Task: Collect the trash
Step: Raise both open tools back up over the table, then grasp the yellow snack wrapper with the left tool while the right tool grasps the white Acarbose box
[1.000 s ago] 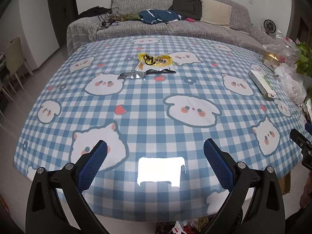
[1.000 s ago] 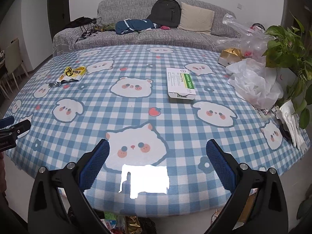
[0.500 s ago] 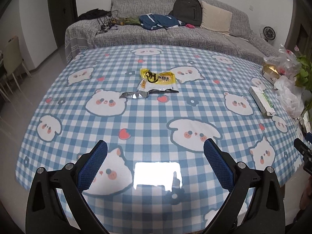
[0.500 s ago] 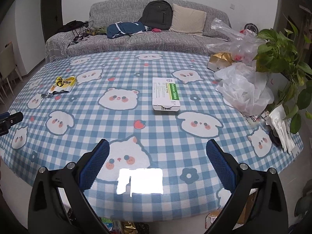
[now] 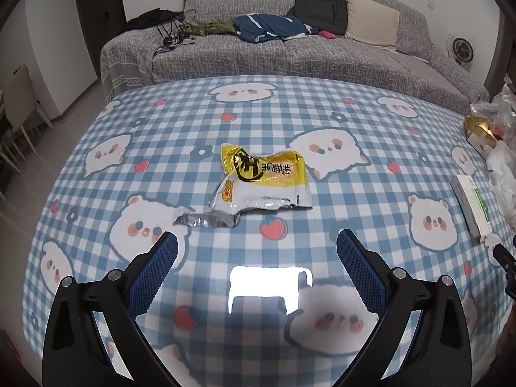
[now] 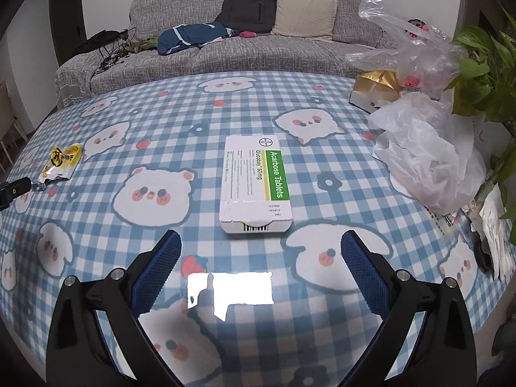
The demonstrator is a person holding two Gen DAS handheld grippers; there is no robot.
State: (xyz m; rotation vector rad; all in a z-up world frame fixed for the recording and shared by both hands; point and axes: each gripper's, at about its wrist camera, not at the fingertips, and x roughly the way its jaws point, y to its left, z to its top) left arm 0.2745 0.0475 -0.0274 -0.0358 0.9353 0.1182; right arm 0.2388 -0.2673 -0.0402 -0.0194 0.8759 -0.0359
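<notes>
A torn yellow and silver snack wrapper (image 5: 262,180) lies flat on the blue checked tablecloth (image 5: 354,200), a short way ahead of my left gripper (image 5: 257,242), which is open and holds nothing. A white and green tablet box (image 6: 255,183) lies just ahead of my right gripper (image 6: 261,240), also open and empty. In the right wrist view the snack wrapper (image 6: 61,163) appears at the far left; in the left wrist view the tablet box (image 5: 471,208) sits at the far right.
Crumpled clear and white plastic bags (image 6: 422,148), a gold box (image 6: 374,92) and a leafy plant (image 6: 483,74) crowd the table's right side. A grey sofa (image 5: 290,51) with a backpack (image 5: 321,4) and clothes stands behind the table. Chairs (image 5: 19,113) stand at the left.
Both grippers have moved forward over the table, so the wrapper and the tablet box now lie much closer ahead. Both stay open.
</notes>
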